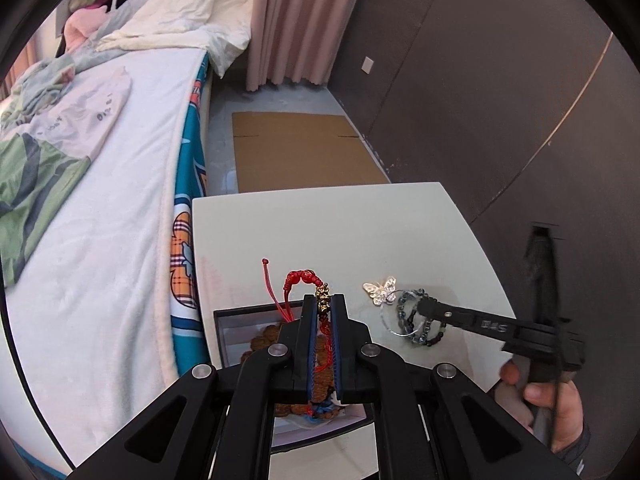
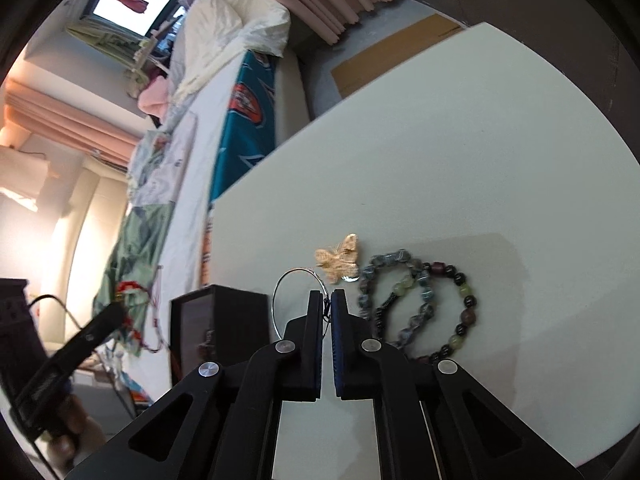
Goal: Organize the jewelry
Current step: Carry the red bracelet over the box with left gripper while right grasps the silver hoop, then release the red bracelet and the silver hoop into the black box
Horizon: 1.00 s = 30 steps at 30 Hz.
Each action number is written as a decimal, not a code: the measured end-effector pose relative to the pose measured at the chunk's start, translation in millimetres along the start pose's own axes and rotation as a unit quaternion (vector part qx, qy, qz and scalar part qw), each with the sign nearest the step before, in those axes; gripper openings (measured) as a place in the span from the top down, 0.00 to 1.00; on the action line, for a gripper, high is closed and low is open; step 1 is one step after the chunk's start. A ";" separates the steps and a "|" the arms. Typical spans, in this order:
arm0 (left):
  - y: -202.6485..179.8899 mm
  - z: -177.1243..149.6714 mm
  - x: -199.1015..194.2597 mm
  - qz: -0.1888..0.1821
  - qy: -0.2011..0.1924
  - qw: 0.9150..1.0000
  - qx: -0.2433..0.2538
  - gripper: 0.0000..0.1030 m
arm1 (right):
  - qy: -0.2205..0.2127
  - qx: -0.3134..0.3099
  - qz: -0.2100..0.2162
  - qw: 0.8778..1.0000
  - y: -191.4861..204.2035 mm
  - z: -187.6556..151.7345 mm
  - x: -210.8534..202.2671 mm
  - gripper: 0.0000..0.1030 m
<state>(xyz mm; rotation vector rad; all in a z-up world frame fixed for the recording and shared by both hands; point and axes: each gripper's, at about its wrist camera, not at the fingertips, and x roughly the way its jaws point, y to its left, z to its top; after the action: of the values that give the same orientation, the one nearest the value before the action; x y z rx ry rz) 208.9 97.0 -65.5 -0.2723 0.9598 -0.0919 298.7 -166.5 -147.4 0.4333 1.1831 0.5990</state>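
On the smooth white table [image 1: 420,232] beside the bed [image 1: 120,240], my left gripper [image 1: 325,304] hangs above the open jewelry box [image 1: 224,332], a dark-walled square with a pale lining. Its two fingers stand narrowly parted and pinch the red cord bracelet [image 1: 304,280] between the blue pads: knotted red cord, round red beads and a small gold charm at the fingertips. The bracelet's long axis runs along my fingers, pointing away from the camera, its beaded arc rising past the tips and a loose red tail sticking up to the left. Under it, in the box, lies a coil of knobbly brown beads [image 1: 264,338].

My right gripper [image 2: 328,300] is low over the table just right of the box. Its fingers are almost together, clamped on the thin silver hoop [image 2: 288,292], a wire ring that curves up and left from the tips. Touching the hoop's far edge is the butterfly charm [image 2: 340,260], pale gold and lacy. Just right of my fingers lie two beaded bracelets flat on the table, overlapping: the mottled grey-blue stone bracelet [image 2: 384,264] and the dark bracelet with green beads [image 2: 464,300], both round loops of glossy beads.
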 end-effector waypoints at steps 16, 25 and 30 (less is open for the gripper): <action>21.8 -12.3 -10.3 0.000 -0.005 1.000 -0.029 0.23 | -0.007 -0.061 0.085 0.994 73.2 -17.7 0.0 0.94; 43.7 -16.8 -40.0 0.031 -0.030 0.998 -0.046 0.23 | 0.014 -0.093 0.061 0.994 97.0 -25.8 15.0 0.32; 39.3 -18.5 -51.8 0.018 -0.047 0.997 -0.051 0.23 | -0.028 -0.080 0.046 0.995 73.8 -25.7 -24.4 0.32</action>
<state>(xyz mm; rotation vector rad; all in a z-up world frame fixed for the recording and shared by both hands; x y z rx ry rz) 162.4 141.5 -44.9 -0.3511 0.8766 0.0030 253.0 -125.2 -93.4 0.3673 1.0578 0.7500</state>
